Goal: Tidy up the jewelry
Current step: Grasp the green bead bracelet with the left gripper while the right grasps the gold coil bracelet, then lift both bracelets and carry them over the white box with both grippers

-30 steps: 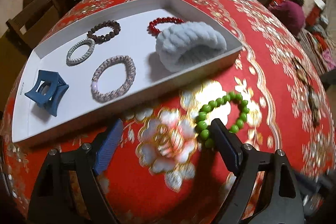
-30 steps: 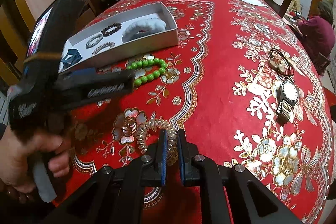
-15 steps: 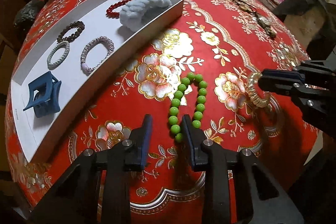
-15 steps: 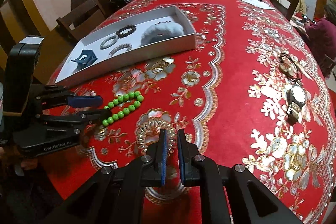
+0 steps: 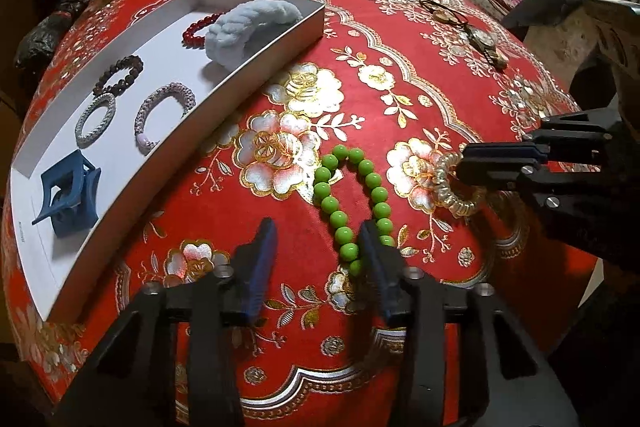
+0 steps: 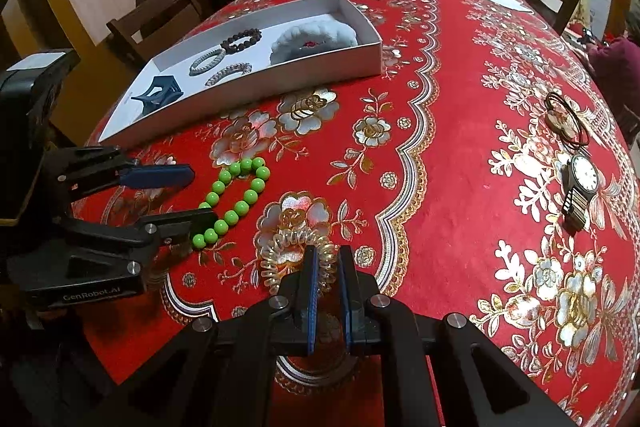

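- My left gripper (image 5: 316, 247) stood wide open over the near end of the green bead bracelet (image 5: 352, 199), its right finger touching or just over the nearest beads and its left finger well off to the side on bare cloth.
- To take the bracelet well, I judged I should shift right until the near run of beads sat between both fingers, settle down to the cloth, then close slowly so the round beads would not squirt out sideways.
- My right gripper (image 6: 328, 263) was nearly closed on the clear coil hair tie (image 6: 296, 247), pinching the near side of its loop; the tie lay just right of the green bracelet.
- I thought a straight lift there would be best, since the springy coil could stretch or snag if dragged.
- Both pieces belonged, by my reckoning, in the white box (image 5: 256, 55), which sat beyond and left of the green bracelet.
- The bracelet was a loop of glossy, evenly sized bright green beads, pulled into a long narrow oval on the red tablecloth (image 5: 420, 39).
- In the box, beyond the green bracelet, lay a blue claw clip (image 5: 68, 195), two woven bands, a dark bead bracelet, a red bead bracelet and a pale blue fluffy band (image 5: 248, 27).
- A wristwatch (image 6: 580, 187) lay well to the right of the green bracelet.
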Available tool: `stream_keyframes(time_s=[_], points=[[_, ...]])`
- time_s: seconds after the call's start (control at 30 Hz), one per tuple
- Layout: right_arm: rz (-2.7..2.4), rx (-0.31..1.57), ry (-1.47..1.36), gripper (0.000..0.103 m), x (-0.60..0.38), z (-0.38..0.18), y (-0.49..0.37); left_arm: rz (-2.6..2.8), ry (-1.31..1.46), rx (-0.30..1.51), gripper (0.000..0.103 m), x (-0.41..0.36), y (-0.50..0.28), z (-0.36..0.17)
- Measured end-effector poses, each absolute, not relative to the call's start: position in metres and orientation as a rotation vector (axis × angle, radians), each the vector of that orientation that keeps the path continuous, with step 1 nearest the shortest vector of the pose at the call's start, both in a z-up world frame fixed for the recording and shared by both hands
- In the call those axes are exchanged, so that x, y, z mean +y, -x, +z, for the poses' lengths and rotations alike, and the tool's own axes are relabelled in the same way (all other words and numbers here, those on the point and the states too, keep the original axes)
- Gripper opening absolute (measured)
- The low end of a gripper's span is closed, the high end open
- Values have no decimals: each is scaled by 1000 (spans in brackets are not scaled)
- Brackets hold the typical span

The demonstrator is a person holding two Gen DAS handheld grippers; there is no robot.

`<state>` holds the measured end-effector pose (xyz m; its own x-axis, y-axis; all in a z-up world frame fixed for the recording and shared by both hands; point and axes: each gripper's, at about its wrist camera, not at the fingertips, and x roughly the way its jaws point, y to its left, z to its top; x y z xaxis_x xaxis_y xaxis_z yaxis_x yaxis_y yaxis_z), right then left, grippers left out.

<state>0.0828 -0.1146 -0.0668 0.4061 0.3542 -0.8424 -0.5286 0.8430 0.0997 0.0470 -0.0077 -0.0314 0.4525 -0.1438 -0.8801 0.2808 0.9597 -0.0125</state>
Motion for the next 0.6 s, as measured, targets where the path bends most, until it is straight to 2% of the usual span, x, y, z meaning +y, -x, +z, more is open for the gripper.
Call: stream_keyframes(time_s=[0.03, 0.07, 0.3, 0.6], points=[[561, 1009, 193, 9, -115, -67, -83, -268, -142, 1070, 9, -8, -47, -32], [562, 1009, 193, 9, -115, -67, -83, -277, -135, 1074, 8, -8, -46, -31], [556, 995, 183, 8, -117, -63, -83, -271, -47, 1083, 8, 5, -49, -26], [503, 908, 140, 8, -120, -42, -82, -268, 103, 977, 8, 28, -49, 9]])
